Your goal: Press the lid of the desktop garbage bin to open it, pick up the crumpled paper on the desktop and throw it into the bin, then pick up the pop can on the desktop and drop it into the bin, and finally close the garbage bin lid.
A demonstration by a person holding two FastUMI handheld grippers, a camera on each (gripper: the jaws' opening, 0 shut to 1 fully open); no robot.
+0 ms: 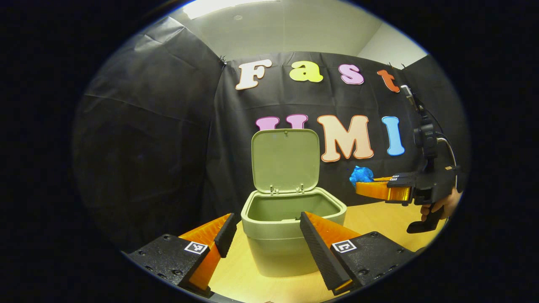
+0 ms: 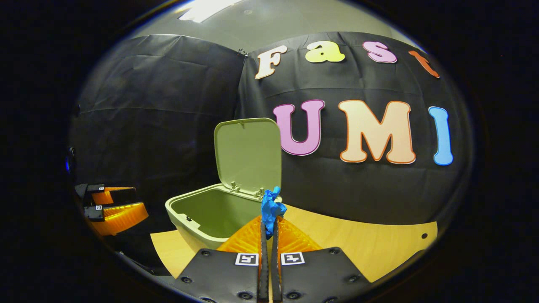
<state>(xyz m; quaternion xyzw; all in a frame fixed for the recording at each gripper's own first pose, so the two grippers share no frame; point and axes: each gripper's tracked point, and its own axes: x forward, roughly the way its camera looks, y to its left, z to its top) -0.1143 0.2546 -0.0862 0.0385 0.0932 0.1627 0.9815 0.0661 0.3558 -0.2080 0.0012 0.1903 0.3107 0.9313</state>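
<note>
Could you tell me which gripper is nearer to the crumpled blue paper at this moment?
Right. The right gripper is shut on the crumpled blue paper, beside the open bin. The left gripper hangs open before the bin, apart from it.

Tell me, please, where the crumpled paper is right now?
The crumpled paper is pinched in the right gripper, held in the air beside the open bin.

Left gripper (image 1: pixel 265 235) agape; right gripper (image 2: pixel 269 225) apparently pinched, raised.
</note>
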